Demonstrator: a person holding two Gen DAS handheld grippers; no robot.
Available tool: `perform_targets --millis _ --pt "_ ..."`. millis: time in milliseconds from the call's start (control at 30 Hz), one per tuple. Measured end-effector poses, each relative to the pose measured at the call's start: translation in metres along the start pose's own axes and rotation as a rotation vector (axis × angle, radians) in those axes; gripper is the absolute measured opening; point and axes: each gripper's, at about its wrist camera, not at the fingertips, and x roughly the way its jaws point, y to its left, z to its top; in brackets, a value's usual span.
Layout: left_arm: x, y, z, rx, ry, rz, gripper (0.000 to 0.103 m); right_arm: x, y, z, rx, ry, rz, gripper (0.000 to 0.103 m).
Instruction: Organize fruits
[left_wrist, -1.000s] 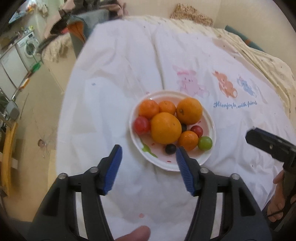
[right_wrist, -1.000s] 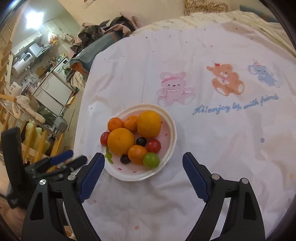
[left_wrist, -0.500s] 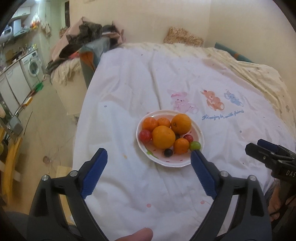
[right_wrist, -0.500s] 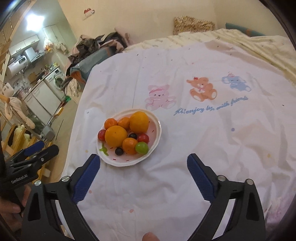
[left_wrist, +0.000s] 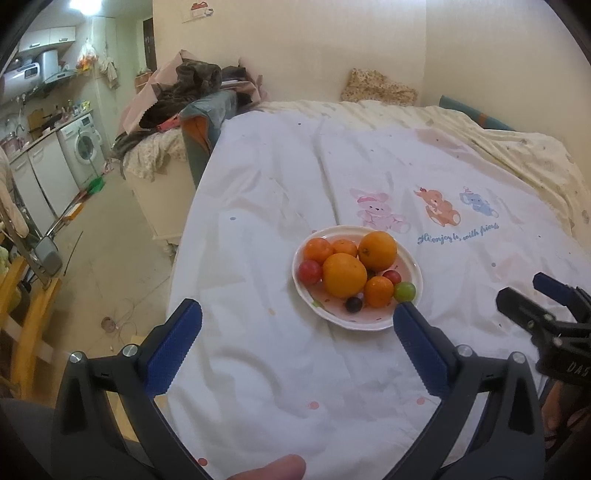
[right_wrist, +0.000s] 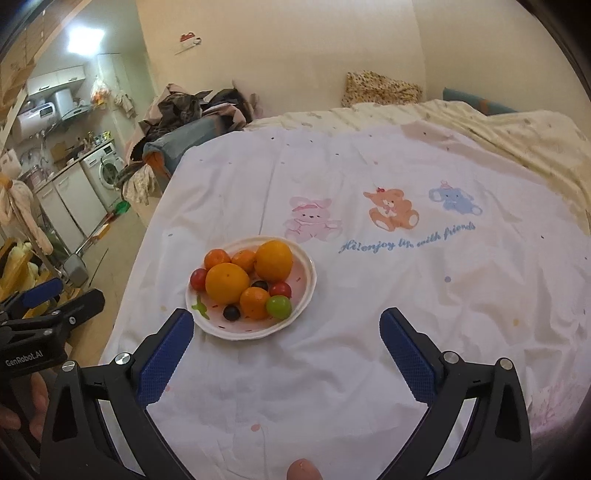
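Hovering low in both views, my two grippers stood with nothing between their blue pads. My left gripper (left_wrist: 297, 325) had just been opening and its jaws were spread wide over bare sheet (left_wrist: 258, 258), the right fingertip (left_wrist: 404, 312) just short of the plate's near rim. My right gripper (right_wrist: 286, 326) had likewise just been opening and was spread wide, its left fingertip (right_wrist: 183, 321) close by the plate's near-left edge, not touching. A thumb tip (left_wrist: 273, 469) showed at the bottom edge of the left view.

Just beyond the fingers, the plate (right_wrist: 308, 266) sat on the sheet, left of centre in the right view and at centre in the left view. It held all the fruit: two big oranges (right_wrist: 227, 282) touching each other in the middle, three smaller tangerines (right_wrist: 255, 302) around them, a green grape (right_wrist: 279, 306) at the near right, two dark grapes (right_wrist: 231, 312), one at the near rim and one half hidden among the oranges, and two red tomatoes (right_wrist: 198, 277), one on each side.

Past the plate, to its right, the sheet carried a pink rabbit (right_wrist: 310, 219), an orange bear (right_wrist: 391, 210), a blue elephant (right_wrist: 452, 199) and a line of blue script.

Farther off, a heap of clothes (left_wrist: 192, 85) lay at the upper left, with a washer (left_wrist: 83, 144) at the far left.
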Motion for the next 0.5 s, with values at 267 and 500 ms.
perform_targets --millis 267,500 --pt "-0.0015 -0.0017 -0.0046 0.004 0.009 -0.005 0.102 0.0054 0.0046 -0.0025 -0.006 0.019 0.002 0.103" --pt "-0.0014 0.0002 -0.0054 -0.006 0.009 -0.002 0.102 0.0052 0.0051 -0.0017 -0.006 0.016 0.003 0.103"
